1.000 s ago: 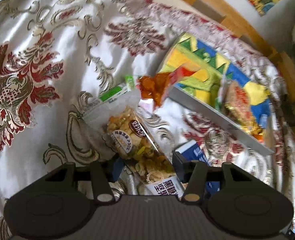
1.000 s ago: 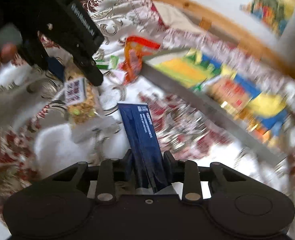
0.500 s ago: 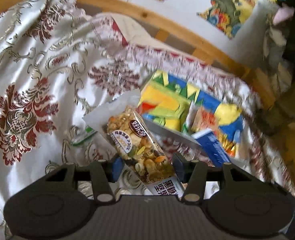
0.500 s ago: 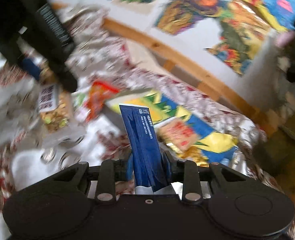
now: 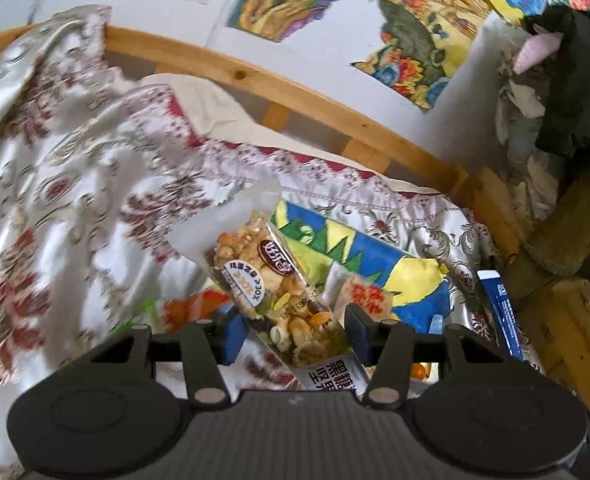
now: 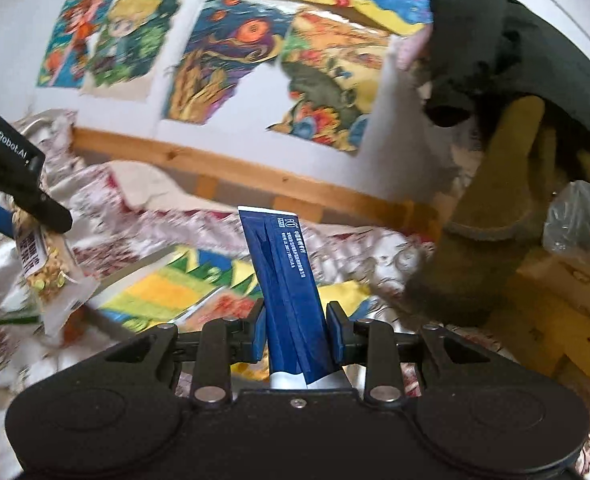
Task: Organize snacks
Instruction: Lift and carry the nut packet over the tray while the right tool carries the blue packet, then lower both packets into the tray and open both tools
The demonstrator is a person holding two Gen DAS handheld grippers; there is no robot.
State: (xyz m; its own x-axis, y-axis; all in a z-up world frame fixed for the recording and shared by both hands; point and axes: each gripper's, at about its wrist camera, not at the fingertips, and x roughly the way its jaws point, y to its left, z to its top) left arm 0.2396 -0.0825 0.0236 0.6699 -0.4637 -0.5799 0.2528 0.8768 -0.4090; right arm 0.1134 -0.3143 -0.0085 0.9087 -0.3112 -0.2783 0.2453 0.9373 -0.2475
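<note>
Blue packet (image 6: 291, 292) lifted higher | nut bag (image 5: 271, 288) raised | both still clamped

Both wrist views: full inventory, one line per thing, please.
nut mix packet: 1, clear with white ends, in the left claw
blue packet: 1, dark blue, in the right claw
colourful tray: 1, yellow, blue and green, on the bed
red snack pack: 1, lying in the tray
orange packet: 1, on the bedspread, left of the tray
bedspread: 1, white with red motifs
wooden rail: 1, behind the bed
left claw: shut on the nut mix
right claw: shut on the blue packet
</note>
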